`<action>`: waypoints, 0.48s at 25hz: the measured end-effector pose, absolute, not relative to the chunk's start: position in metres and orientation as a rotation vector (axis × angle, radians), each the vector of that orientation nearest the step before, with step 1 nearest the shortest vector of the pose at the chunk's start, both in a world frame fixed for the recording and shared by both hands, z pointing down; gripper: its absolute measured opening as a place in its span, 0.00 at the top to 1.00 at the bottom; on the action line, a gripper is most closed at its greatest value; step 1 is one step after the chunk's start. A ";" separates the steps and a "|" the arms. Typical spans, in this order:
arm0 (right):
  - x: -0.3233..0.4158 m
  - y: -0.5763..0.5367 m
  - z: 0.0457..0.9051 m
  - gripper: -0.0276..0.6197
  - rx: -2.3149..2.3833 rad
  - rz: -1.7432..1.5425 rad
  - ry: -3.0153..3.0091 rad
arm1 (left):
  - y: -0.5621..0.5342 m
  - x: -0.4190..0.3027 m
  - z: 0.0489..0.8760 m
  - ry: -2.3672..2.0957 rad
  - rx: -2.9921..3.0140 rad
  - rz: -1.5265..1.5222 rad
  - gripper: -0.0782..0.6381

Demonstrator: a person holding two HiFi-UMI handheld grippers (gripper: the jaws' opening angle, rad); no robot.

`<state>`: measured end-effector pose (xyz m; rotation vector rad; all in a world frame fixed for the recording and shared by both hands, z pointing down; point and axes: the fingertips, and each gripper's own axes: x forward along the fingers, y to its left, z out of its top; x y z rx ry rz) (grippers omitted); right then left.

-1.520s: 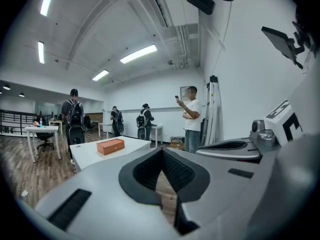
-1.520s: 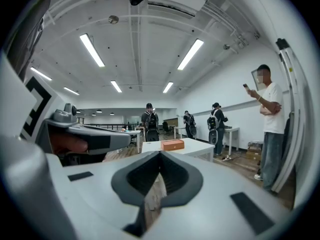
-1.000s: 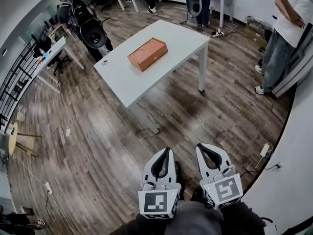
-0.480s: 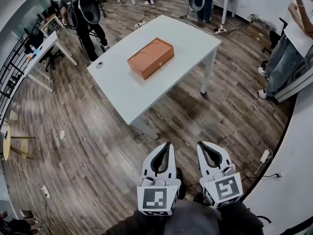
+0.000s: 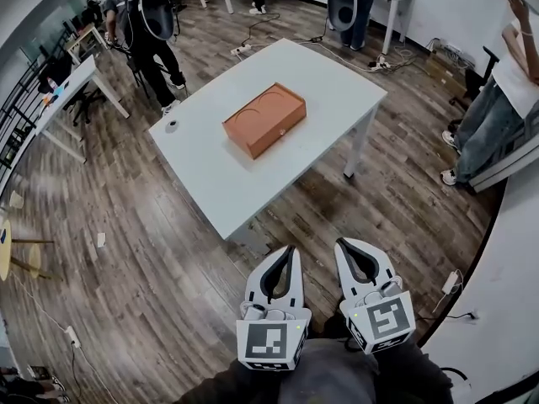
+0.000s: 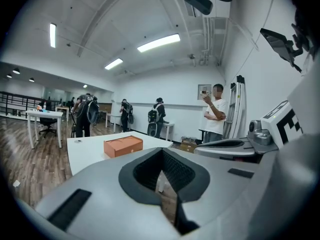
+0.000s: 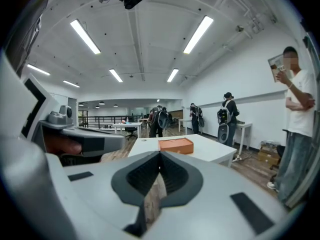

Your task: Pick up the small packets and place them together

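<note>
Well, the left tongs (image 5: 288,251) and right tongs (image 5: 342,246) are both closed on nothing, side by side above the floor. Ahead of them the table (image 5: 221,179) carries an orange box (image 5: 264,119) (no packets visible, perhaps inside). It looks like the approach step; next, they need to close in on the box.

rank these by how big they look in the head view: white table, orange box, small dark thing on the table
1. white table
2. orange box
3. small dark thing, a speck near the table's left edge

Clear gaps, no ties.
</note>
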<state>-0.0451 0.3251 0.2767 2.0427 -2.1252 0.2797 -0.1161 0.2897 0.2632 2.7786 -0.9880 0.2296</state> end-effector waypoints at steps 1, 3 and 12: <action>-0.041 0.321 0.275 0.95 2.045 0.268 -2.122 | 0.286 -0.112 0.263 -0.985 2.781 0.230 0.90; -0.031 0.311 0.273 0.95 2.049 0.250 -2.121 | 0.278 -0.104 0.265 -0.985 2.787 0.234 0.90; 0.026 0.254 0.280 0.95 1.987 0.200 -2.171 | 0.228 -0.056 0.279 -1.085 2.734 0.237 0.90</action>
